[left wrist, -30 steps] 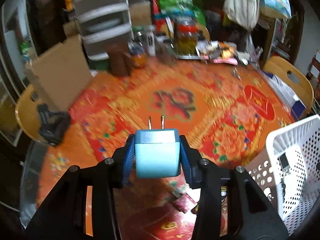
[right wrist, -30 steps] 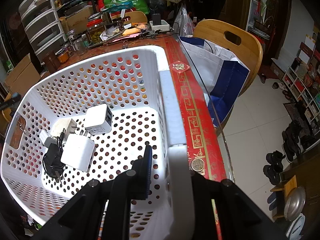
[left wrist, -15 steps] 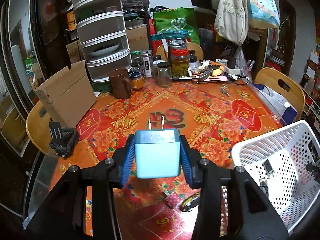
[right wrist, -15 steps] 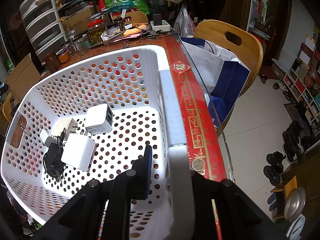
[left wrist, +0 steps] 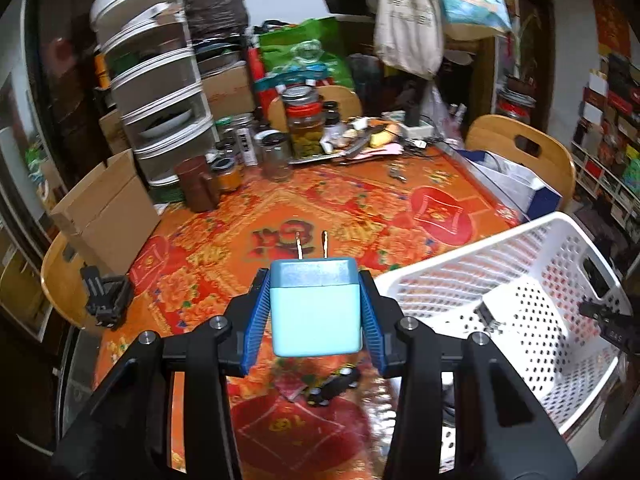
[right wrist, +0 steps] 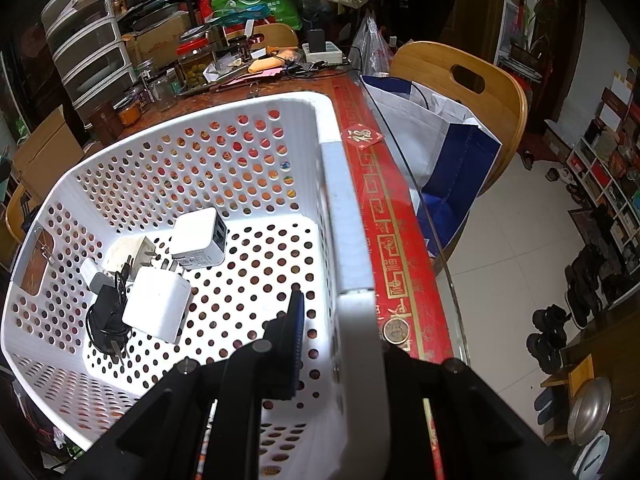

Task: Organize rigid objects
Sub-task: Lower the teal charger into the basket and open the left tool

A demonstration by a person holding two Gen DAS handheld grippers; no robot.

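Since the earlier frame the left hand-held gripper [left wrist: 316,312] has risen and swung toward the basket [left wrist: 476,248], which now fills more of the lower right of its view. Its blue pads are clamped on a pale blue charger [left wrist: 315,316], prongs pointing away, above the red patterned table [left wrist: 360,208]. The right hand-held gripper [right wrist: 336,320] is clamped on the basket's [right wrist: 344,220] right wall, one finger inside, one outside. Inside, at lower left of the right view, lie three white chargers [right wrist: 199,238] and one black plug with its coiled cord [right wrist: 106,316]. One coin [right wrist: 397,330] sits on the table edge beside the basket.
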